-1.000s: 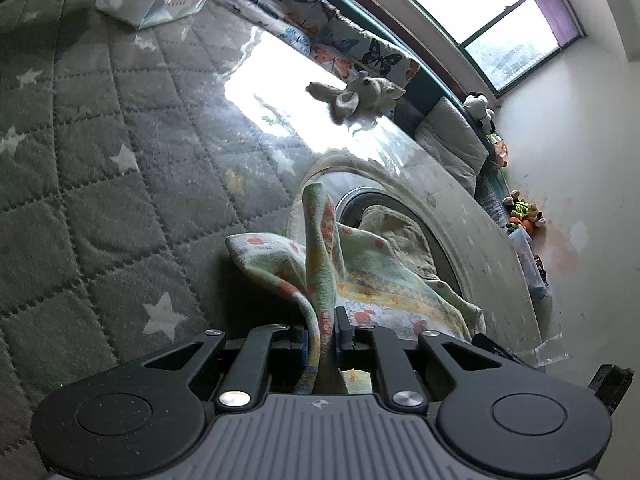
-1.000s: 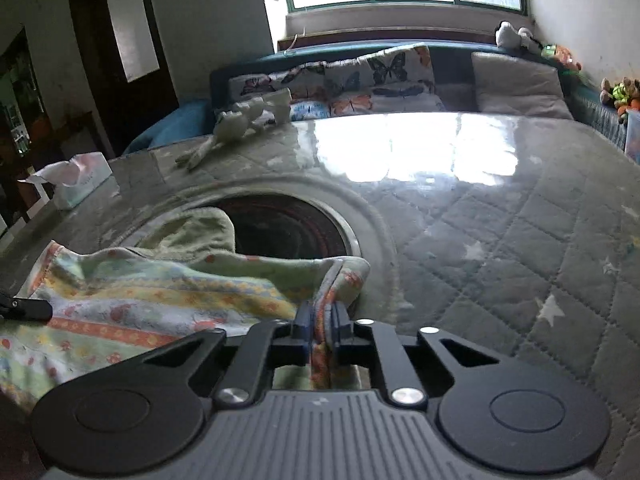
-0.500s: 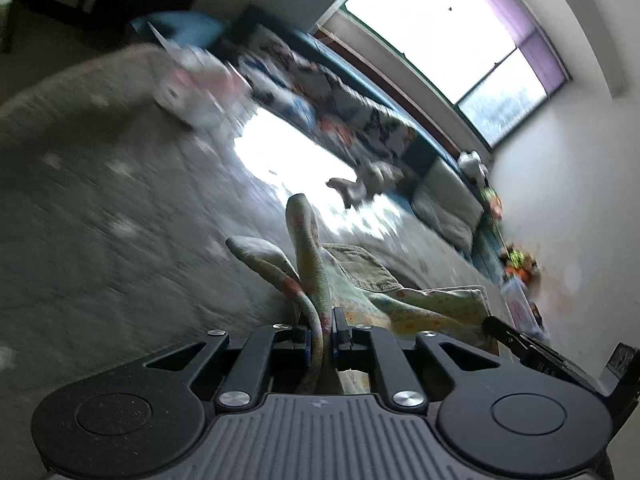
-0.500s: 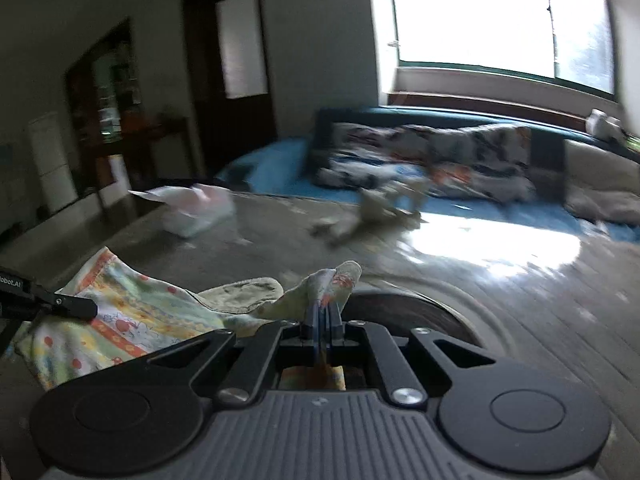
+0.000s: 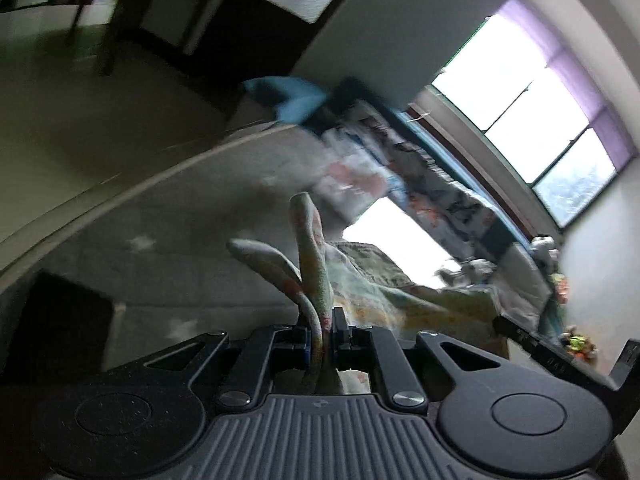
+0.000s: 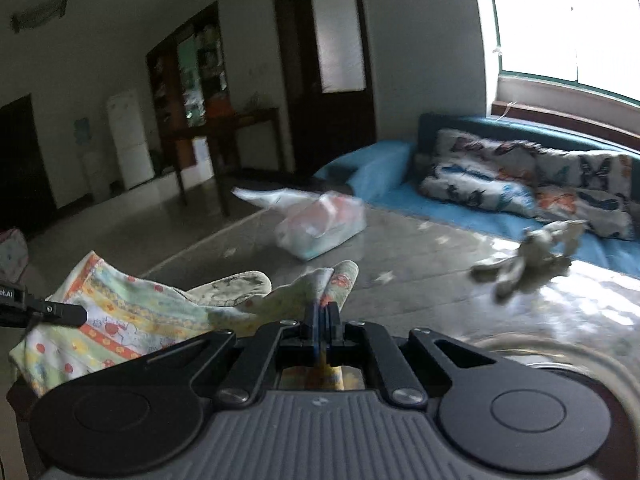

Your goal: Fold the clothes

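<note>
A printed garment [image 6: 120,320], slung between both grippers above the quilted table [image 6: 420,280], is pinched at one edge each by the closed left gripper [image 5: 326,326] and right gripper [image 6: 323,320]; a thin bite could be tugged free.

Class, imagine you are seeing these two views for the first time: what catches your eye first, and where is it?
The patterned garment stands out, stretched between both tongs, each shut on an edge: left tongs, right tongs. Beyond it, a plush toy lies on the quilted grey table, near a plastic bag.
</note>
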